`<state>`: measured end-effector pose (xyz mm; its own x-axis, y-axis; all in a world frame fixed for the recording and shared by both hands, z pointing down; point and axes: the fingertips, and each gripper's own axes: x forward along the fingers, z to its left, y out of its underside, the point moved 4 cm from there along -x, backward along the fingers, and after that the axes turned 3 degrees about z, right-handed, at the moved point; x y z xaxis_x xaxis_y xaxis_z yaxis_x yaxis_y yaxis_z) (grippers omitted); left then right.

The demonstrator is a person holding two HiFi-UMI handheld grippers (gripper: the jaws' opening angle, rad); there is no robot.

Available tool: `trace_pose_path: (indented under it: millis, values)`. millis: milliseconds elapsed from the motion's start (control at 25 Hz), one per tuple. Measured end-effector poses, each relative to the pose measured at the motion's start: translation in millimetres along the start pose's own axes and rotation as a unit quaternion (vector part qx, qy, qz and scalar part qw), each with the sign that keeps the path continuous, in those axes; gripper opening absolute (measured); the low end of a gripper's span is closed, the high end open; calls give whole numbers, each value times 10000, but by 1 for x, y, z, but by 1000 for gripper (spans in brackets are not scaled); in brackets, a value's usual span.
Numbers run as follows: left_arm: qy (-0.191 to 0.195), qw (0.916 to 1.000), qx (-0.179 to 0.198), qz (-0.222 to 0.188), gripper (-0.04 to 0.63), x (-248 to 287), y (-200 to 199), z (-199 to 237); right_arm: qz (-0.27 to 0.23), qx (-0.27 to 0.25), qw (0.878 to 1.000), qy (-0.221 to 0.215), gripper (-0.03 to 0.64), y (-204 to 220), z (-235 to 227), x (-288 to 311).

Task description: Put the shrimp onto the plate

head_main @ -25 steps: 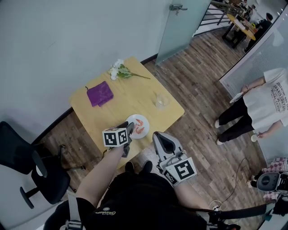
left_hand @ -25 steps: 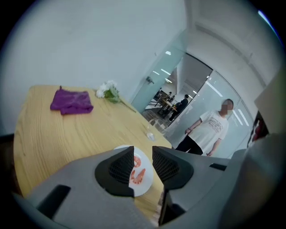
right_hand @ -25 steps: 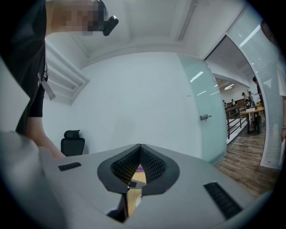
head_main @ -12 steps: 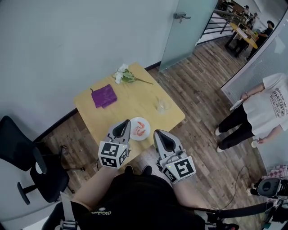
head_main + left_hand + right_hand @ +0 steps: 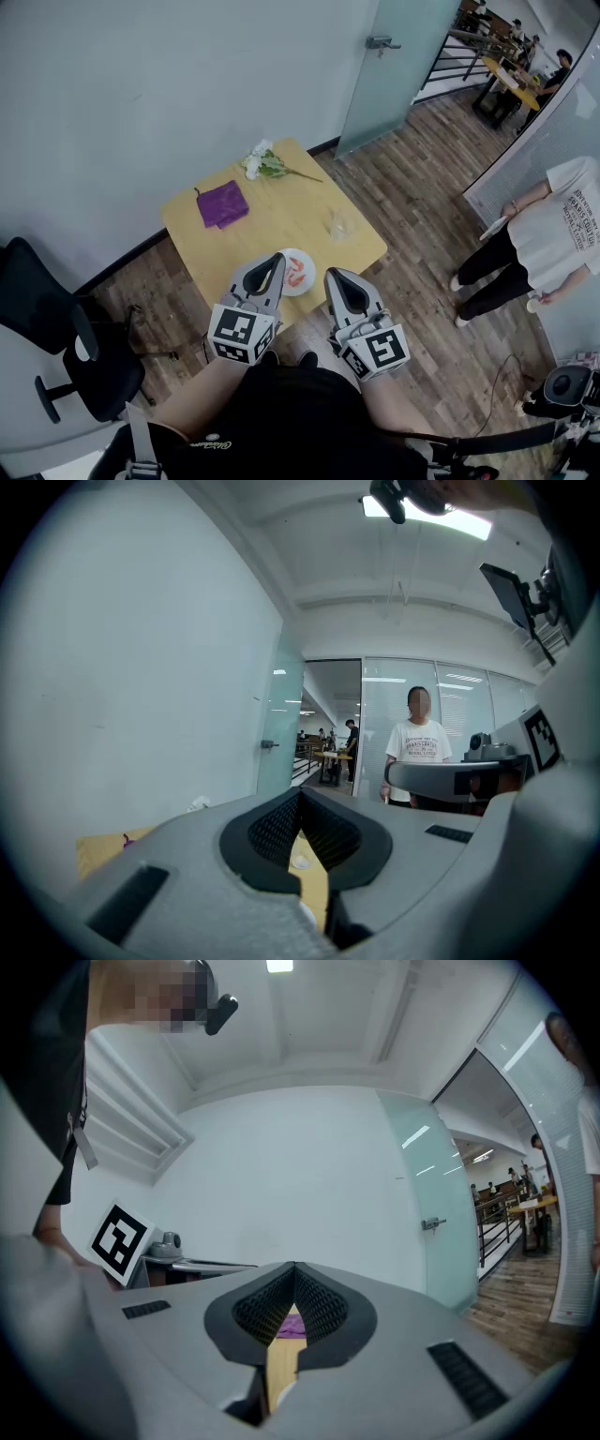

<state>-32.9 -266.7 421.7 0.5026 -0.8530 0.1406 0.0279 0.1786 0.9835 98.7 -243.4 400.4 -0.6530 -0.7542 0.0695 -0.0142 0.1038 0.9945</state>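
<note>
The left claw (image 5: 300,803) and right claw (image 5: 293,1274) are pinched together, empty. Shrimp (image 5: 295,270) on the plate (image 5: 307,284) looks soft, slippery: grip mid-body gently.

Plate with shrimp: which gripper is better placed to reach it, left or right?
Left gripper, probably: in the head view its tip overlaps the plate; right gripper sits apart. Both shut.

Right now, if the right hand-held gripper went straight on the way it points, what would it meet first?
Probably the plain white wall. The right hand-held gripper aims above the yellow wooden table, though depth is unclear.
</note>
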Motion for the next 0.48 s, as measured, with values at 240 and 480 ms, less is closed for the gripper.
trace_pose_path:
  millis: [240,480]
  values:
    - [67,10000,10,-50,2,-2,-4,-6,0,-60,9998,185,2,1,-3,-4]
    - [135,9999,-69,-84,2,-2,-8,-11,28,-92,9995,299,2,-1,-7,-5]
